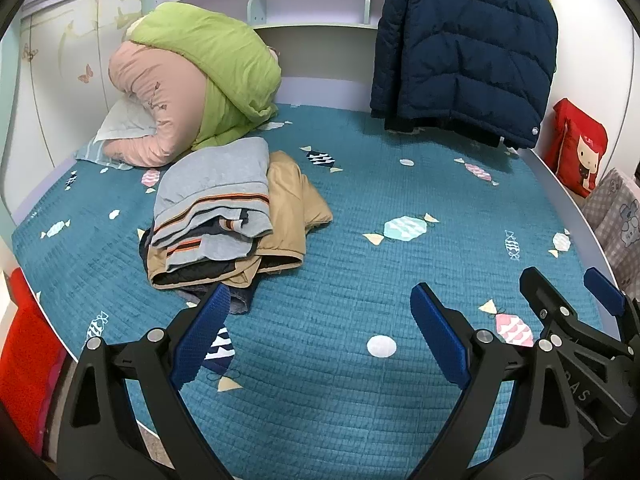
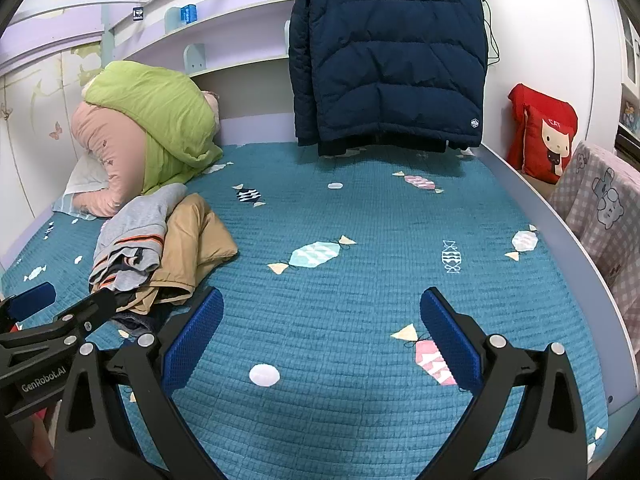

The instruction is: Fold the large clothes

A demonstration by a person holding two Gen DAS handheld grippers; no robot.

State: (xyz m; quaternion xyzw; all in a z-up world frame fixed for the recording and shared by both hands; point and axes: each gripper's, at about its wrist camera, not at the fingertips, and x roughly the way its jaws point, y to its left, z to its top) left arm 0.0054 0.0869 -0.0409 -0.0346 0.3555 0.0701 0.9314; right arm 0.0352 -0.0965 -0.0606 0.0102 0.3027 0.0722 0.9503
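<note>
Clothes for folding: one navy puffer jacket (image 1: 464, 52) with a yellow top hangs at the head end of the bed (image 1: 360, 240), toward its right edge, hem just above the quilt; judged to be the next large item. One pile of folded clothes (image 1: 224, 216) sits near the left edge, mid-length: one grey striped top uppermost, one tan jacket (image 1: 296, 200) under it, at least one darker piece at the bottom, exact number not resolvable. Left claw (image 1: 320, 336) fingers spread apart, holding nothing, hovering over the foot end of the quilt. Right claw (image 2: 320, 340) likewise spread and empty, just beside the left one; each shows in the other's view. Step in hand, by judgement: reach for the jacket and bring it down onto the open middle of the bed. To do it well: take it high, one claw at each shoulder, not at the hem, so it comes off whatever it hangs on (not visible) without dragging. Padded fabric is thick and slippery, so pinch a deep fold of it. Lay it flat clear of the pile. Other counts: one bundled green and pink duvet (image 1: 192, 80) at the head-left corner, one white pillow (image 1: 124, 120) under it, one red cushion (image 2: 546, 136) beyond the right edge, one checked blanket (image 2: 600, 216) beside that.
</note>
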